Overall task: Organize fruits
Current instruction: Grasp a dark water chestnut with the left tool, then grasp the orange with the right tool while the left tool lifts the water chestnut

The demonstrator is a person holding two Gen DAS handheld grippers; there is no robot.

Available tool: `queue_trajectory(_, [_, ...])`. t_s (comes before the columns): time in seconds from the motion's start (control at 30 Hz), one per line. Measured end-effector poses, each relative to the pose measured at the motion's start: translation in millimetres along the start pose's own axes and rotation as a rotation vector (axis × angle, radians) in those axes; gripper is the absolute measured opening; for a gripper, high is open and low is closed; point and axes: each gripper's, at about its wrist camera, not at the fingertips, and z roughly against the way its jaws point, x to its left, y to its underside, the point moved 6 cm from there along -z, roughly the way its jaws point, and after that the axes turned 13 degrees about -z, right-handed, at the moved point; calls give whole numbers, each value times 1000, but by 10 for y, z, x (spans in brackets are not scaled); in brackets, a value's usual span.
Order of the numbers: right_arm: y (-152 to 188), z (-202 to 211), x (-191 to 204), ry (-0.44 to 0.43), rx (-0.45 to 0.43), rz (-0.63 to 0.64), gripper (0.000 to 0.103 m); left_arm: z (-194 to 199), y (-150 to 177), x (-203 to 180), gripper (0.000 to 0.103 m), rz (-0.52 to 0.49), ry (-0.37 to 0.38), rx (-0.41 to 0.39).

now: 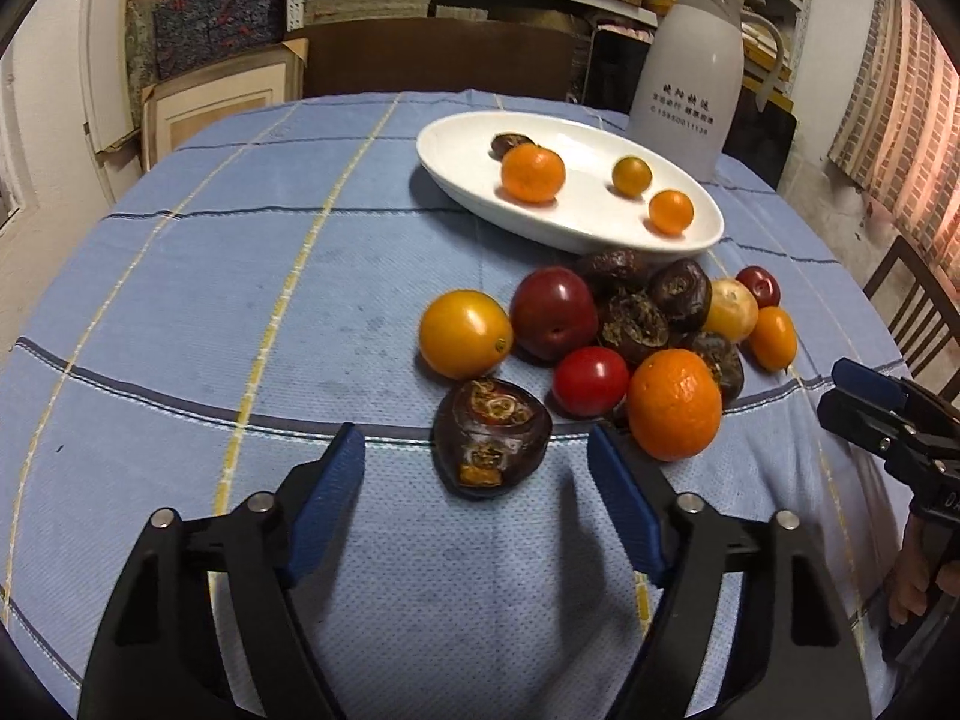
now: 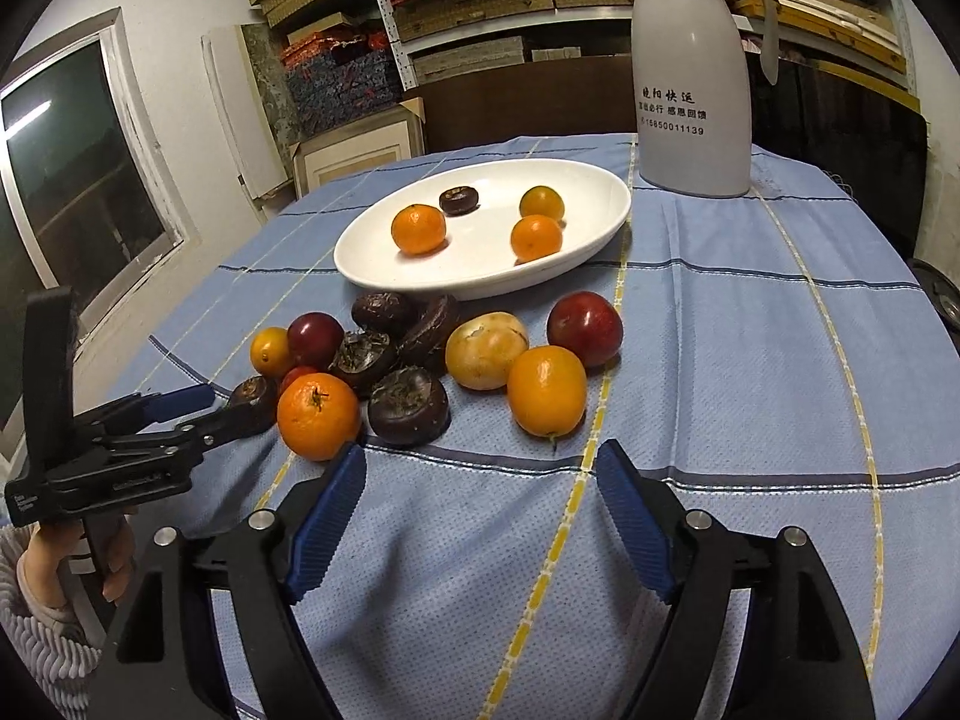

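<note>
A white oval plate (image 1: pixel 606 228) (image 2: pixel 372 264) holds a mandarin (image 1: pixel 533 173), two small orange fruits and a dark water chestnut (image 2: pixel 459 201). In front of it lies a pile of loose fruit: water chestnuts, red plums, a red tomato (image 1: pixel 589 381), a mandarin (image 1: pixel 675 411) (image 2: pixel 318 416), yellow and orange fruits. My left gripper (image 1: pixel 477 468) is open, its jaws either side of a dark water chestnut (image 1: pixel 491 445) at the pile's near edge. My right gripper (image 2: pixel 480 474) is open and empty, just short of an orange kumquat (image 2: pixel 546 390).
A white thermos jug (image 1: pixel 690 60) (image 2: pixel 693 78) stands behind the plate on the blue checked tablecloth (image 1: pixel 240 276). Shelves with boxes fill the back wall. A window is at the left in the right wrist view. A chair (image 1: pixel 918 300) stands at the table's right.
</note>
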Motion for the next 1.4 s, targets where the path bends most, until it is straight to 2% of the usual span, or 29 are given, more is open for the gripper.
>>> queue_trajectory(0.1, [16,-8,8,1,6,5,80,-62,-5,-24,66,-2,17,17])
queue_trajectory(0.33, [15,-40,-9,4,20,-1,80,-162,-34,-44,63,-14,31,33])
queue_trajectory(0.43, [20,-47,-2,7,24,1,80,-171,-46,-60,48,-22,31,31])
queue_trajectory(0.5, [17,-51,-3,7,25,1,80,-170,-52,-69,43,-24,34,29])
queue_trajectory(0.63, [18,-58,-10,7,28,0,80,-140,-58,-92,41,-35,37,13])
queue_trajectory(0.8, [15,-72,-25,2,30,-2,80,17,-87,-67,41,-44,-16,-46])
queue_trajectory(1.03, [-65,-102,-192,49,16,-59,79,99,-81,-83,41,-36,17,-71])
queue_trajectory(1.27, [-189,-321,-146,74,39,-15,58,116,-80,-156,41,-60,34,-78])
queue_trajectory(1.4, [-223,-441,-127,78,60,-13,55,135,-81,-187,41,-69,34,-84])
